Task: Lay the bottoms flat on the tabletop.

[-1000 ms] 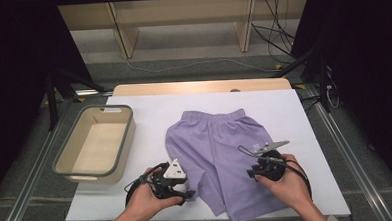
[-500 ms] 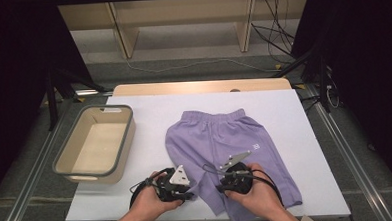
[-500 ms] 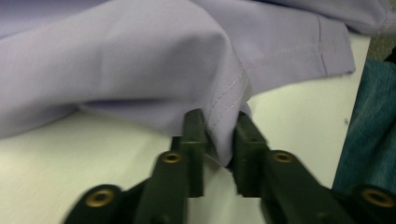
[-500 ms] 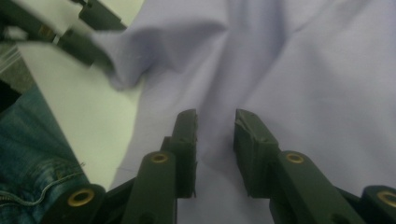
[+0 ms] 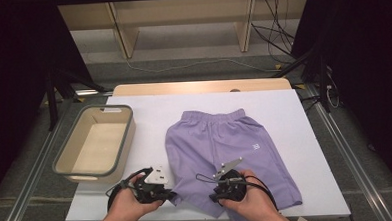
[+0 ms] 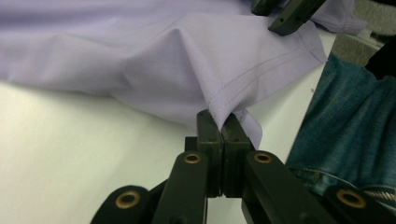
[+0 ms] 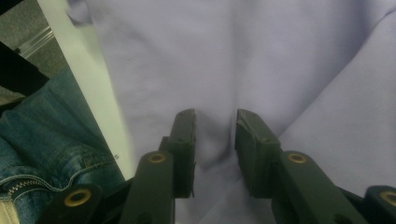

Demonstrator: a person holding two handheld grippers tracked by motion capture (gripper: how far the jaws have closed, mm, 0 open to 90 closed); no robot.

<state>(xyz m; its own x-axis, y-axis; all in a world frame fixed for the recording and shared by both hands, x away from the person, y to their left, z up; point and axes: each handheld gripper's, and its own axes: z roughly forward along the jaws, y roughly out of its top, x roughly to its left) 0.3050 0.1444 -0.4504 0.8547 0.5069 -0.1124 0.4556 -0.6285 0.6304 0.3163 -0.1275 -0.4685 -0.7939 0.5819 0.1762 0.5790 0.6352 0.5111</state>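
Lilac shorts [image 5: 225, 144] lie flat on the white table [image 5: 149, 107], waistband at the far side. My left gripper [image 5: 172, 195] points right at the near left hem. In the left gripper view its jaws [image 6: 220, 122] have just closed and pinch a lifted fold of that hem [image 6: 233, 100]. My right gripper [image 5: 213, 195] points left over the shorts' near middle, close to the left one. In the right gripper view its jaws [image 7: 215, 126] stand apart, with smooth lilac cloth [image 7: 280, 56] showing in the gap between them. One of its fingertips [image 6: 292, 14] shows in the left gripper view.
A beige basket with a grey rim [image 5: 129, 128] stands empty at the table's left. The table's near edge runs just under both hands. The person's jeans [image 6: 355, 126] are right behind it. Shelf legs and cables lie on the floor beyond the table.
The right hand has slid left from the right leg of the shorts to their near middle. The left hand has edged right onto the hem.
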